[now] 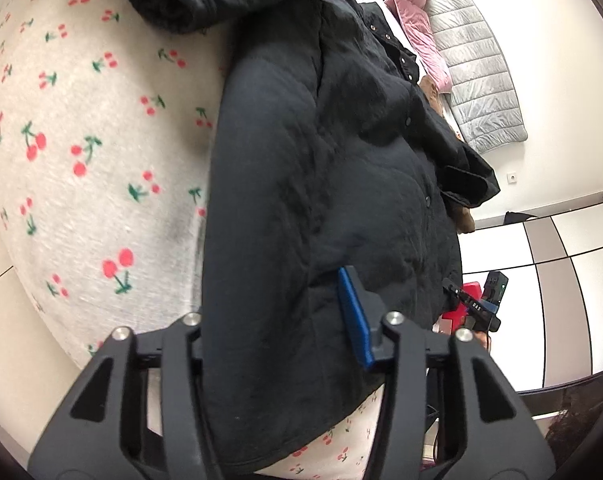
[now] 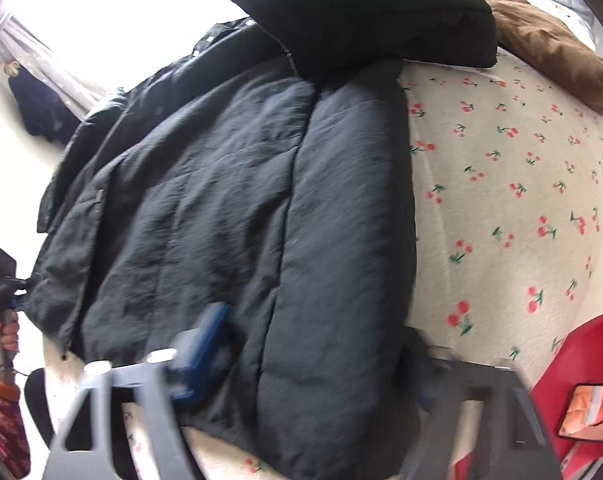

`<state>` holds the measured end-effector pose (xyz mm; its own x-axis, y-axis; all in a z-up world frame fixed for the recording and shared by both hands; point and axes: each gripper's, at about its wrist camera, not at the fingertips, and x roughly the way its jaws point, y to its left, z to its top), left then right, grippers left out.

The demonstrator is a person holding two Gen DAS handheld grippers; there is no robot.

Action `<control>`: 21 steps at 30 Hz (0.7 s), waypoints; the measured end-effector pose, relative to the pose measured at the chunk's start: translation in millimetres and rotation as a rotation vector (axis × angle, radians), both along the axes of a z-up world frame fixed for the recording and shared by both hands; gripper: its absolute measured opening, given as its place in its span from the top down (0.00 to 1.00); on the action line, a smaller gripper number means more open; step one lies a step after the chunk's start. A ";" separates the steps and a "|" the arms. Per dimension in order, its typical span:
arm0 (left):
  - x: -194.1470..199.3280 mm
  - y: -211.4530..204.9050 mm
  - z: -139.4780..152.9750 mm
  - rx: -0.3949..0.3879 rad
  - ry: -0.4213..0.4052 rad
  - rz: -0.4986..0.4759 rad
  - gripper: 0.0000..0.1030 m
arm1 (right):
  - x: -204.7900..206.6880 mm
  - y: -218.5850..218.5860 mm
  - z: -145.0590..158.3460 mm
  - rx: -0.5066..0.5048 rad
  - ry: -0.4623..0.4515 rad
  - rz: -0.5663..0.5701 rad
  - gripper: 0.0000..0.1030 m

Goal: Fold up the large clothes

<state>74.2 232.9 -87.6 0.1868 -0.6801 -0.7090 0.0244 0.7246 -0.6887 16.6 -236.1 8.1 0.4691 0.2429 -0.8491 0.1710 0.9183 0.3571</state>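
Note:
A big black padded jacket (image 1: 321, 168) lies spread on the bed's cherry-print sheet (image 1: 81, 128). In the left wrist view my left gripper (image 1: 277, 308) has the jacket's thick bottom edge between its fingers. The blue pad (image 1: 355, 316) presses against the fabric and the other finger is hidden under it. In the right wrist view the jacket (image 2: 229, 200) fills the middle. My right gripper (image 2: 313, 332), blurred, clamps the hem at the jacket's other corner, with a blue pad (image 2: 205, 344) dug into the padding. Each gripper shows small in the other's view, the right gripper (image 1: 477, 304) and the left gripper (image 2: 9, 280).
A black padded bundle (image 2: 361, 8) lies over the jacket's collar end. A brown garment (image 2: 549, 40), a pink pillow (image 1: 421, 32) and a grey quilt (image 1: 473, 60) sit at the far end of the bed. A red object (image 2: 581, 360) is at my right. A hand (image 2: 5, 332) holds the left gripper.

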 end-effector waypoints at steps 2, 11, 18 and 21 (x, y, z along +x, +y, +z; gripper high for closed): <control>-2.8 -6.7 1.5 0.006 0.003 0.013 0.73 | -9.3 -1.0 5.2 0.033 -0.030 -0.013 0.82; -33.9 -6.2 113.4 0.043 -0.218 0.016 0.91 | -68.1 13.3 125.5 -0.098 -0.305 -0.032 0.89; -75.9 -18.8 132.4 0.116 -0.214 -0.133 0.91 | -117.3 -11.1 132.2 -0.146 -0.244 -0.088 0.89; -81.7 -36.5 104.7 0.259 -0.132 -0.215 0.90 | -119.4 -23.7 85.1 -0.135 -0.080 -0.098 0.87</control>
<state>-7.5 196.3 17.2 0.1607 -0.5146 -0.8422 0.2720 0.8434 -0.4634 -102.8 -259.7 93.2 0.5524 0.0793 -0.8298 0.2380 0.9390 0.2482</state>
